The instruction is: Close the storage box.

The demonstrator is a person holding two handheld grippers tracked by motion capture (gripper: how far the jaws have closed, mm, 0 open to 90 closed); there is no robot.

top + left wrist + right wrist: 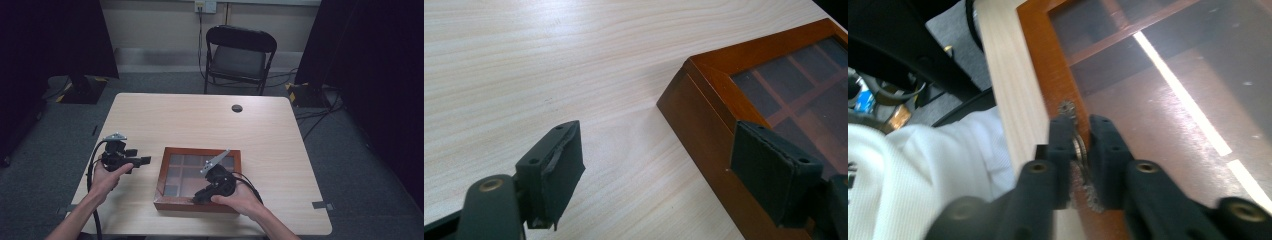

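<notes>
A brown wooden box (pixel 162 176) with a glass lid over wooden dividers lies at the front middle of the table. My right gripper (pixel 196 198) reaches down at the box's near edge. In the right gripper view its jaws (pixel 1080 126) are shut on a small metal latch (pixel 1079 148) fixed to the box's frame (pixel 1043 55). My left gripper (pixel 145 161) hovers just left of the box, pointing toward it. It stands open (pixel 659 145) with nothing between its pads, and the box's corner (pixel 704 120) lies ahead of it on the right.
The light wooden table (pixel 200 120) has a round cable hole (pixel 237 108) near its far edge. A black folding chair (pixel 240 55) stands behind the table. Dark curtains hang at both sides. A white garment (pixel 923 175) shows beyond the table's near edge.
</notes>
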